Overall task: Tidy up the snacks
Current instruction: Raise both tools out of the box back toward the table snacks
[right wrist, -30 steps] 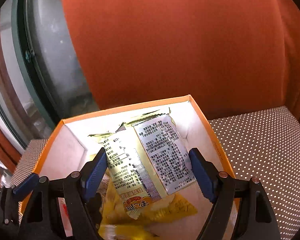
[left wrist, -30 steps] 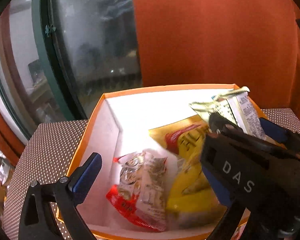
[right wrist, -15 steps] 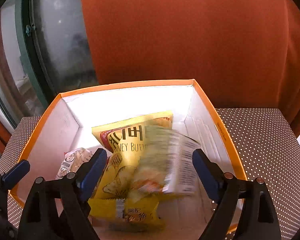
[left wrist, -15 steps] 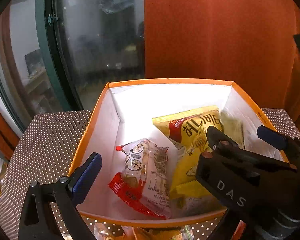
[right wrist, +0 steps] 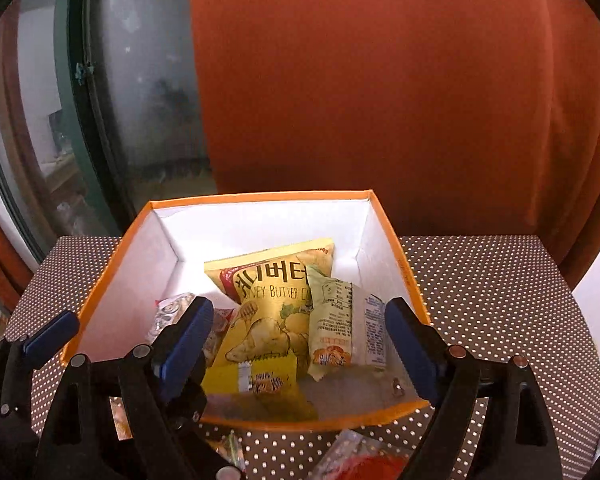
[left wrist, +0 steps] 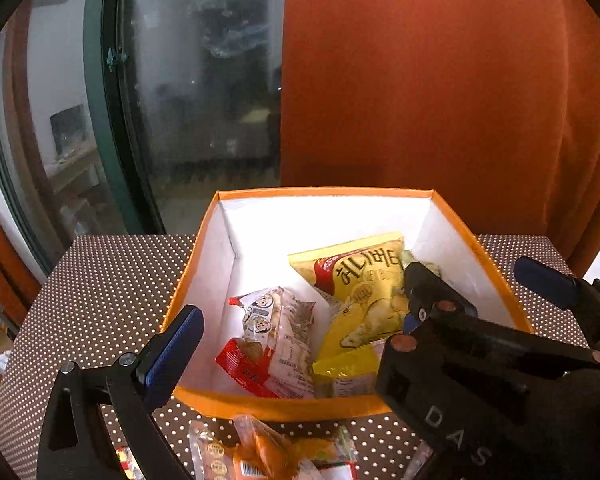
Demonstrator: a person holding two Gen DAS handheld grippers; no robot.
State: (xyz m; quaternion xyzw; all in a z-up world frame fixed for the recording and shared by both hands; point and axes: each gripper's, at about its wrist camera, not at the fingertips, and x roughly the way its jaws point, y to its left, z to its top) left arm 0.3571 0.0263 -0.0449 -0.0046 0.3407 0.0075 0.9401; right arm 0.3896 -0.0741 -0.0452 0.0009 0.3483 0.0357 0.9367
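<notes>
An orange box [left wrist: 268, 404] [right wrist: 112, 264] with white walls stands on the dotted table. Inside lie a yellow chip bag [right wrist: 272, 304] [left wrist: 360, 292], a red and clear packet [left wrist: 272, 340], a small yellow packet [right wrist: 264, 376] and a pale green packet [right wrist: 336, 320] resting print side up against the chip bag. My right gripper [right wrist: 300, 308] [left wrist: 468, 276] hovers open over the box's near edge, nothing between its fingers. My left gripper [left wrist: 300, 320] is beside it on the left, open; its right finger is hidden behind the right gripper.
More snack packets lie on the brown dotted tablecloth [right wrist: 492, 280] in front of the box [left wrist: 260, 452] [right wrist: 360, 456]. An orange curtain [right wrist: 380, 80] hangs behind the table and a dark window [left wrist: 204, 80] is at the back left.
The right gripper let go of the pale green packet, which dropped into the box beside the chip bag. Both grippers pulled back and upward from the box.
</notes>
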